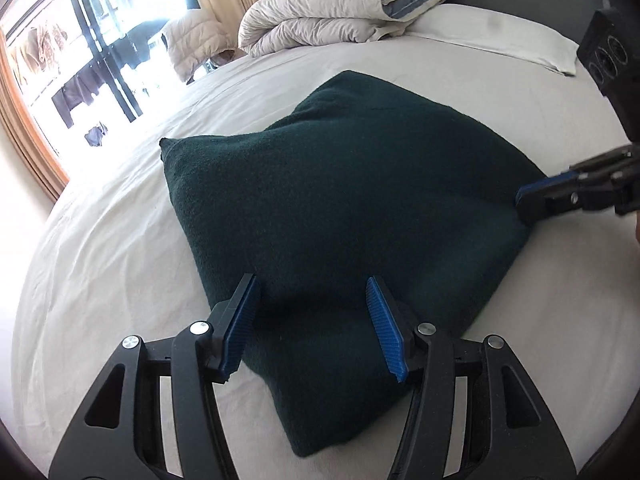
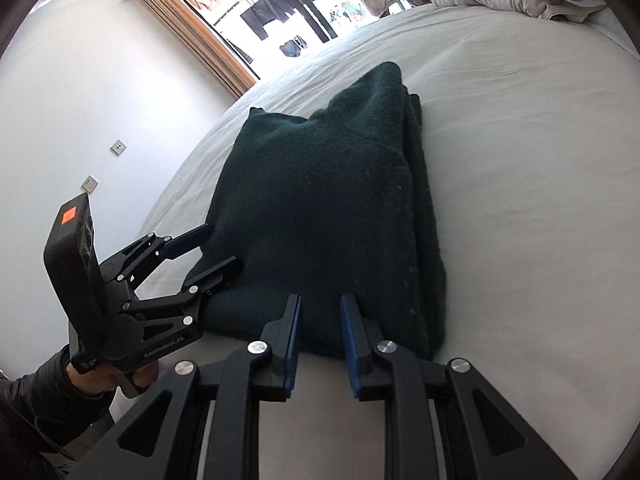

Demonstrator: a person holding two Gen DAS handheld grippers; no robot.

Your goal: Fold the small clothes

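We see a dark green garment (image 1: 340,208), folded into a thick, roughly square bundle, lying on the white sheet of a bed (image 1: 120,240). In the right wrist view its stacked layers show along its right edge (image 2: 424,216).

Our left gripper (image 1: 312,320) sits at the near corner of the garment. Its blue-padded fingers (image 1: 244,320) stand well apart, one on each side of that corner; the pads do not press the cloth. The right wrist view shows the same gripper (image 2: 218,248) from the side, fingers spread at the garment's left edge, held by a hand (image 2: 104,376) in a dark sleeve (image 2: 36,400).

Our right gripper (image 2: 319,320) points at the near edge of the garment. Its fingers (image 2: 352,340) stand a narrow gap apart, with nothing clamped between them; the tips lie just at the cloth's edge. In the left wrist view this gripper (image 1: 528,200) meets the garment's right corner; from there we cannot tell whether it touches.

At the far end of the bed lie a folded pale duvet (image 1: 320,12) and a white pillow (image 1: 500,36). Beyond is a window (image 1: 80,60) with clothes hanging outside. Two wall sockets (image 2: 118,146) show on the white wall.
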